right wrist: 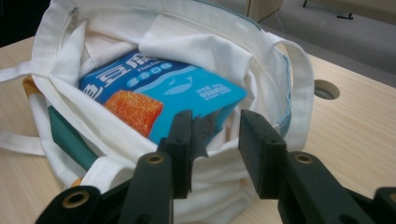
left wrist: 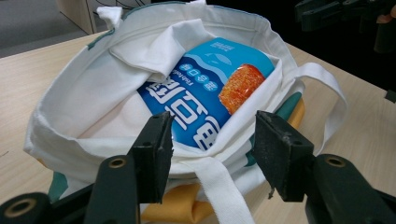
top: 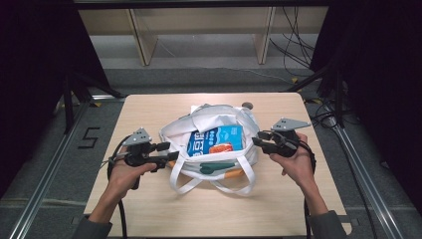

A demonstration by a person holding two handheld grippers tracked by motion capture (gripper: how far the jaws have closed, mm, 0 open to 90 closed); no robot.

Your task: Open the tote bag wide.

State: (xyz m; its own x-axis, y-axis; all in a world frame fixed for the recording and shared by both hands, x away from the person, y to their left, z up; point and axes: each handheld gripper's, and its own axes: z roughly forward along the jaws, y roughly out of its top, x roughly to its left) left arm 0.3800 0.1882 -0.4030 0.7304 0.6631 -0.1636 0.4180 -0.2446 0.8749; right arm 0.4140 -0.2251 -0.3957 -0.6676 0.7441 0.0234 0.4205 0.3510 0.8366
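Observation:
A white cloth tote bag with teal and orange trim sits open at the middle of the wooden table. Inside it lies a blue food packet with an orange picture. My left gripper is at the bag's left side, jaws apart. In the left gripper view the bag's rim and a strap base lie between the jaws of the gripper, with no pad pressing, and the packet is beyond. My right gripper stands open at the bag's right edge, with the rim and packet just past the gripper.
The bag's white handles loop onto the table toward the person. A round cable hole is in the tabletop behind the bag. Bare wood surrounds the bag. Metal rails and cables run beside the table, with shelving legs beyond.

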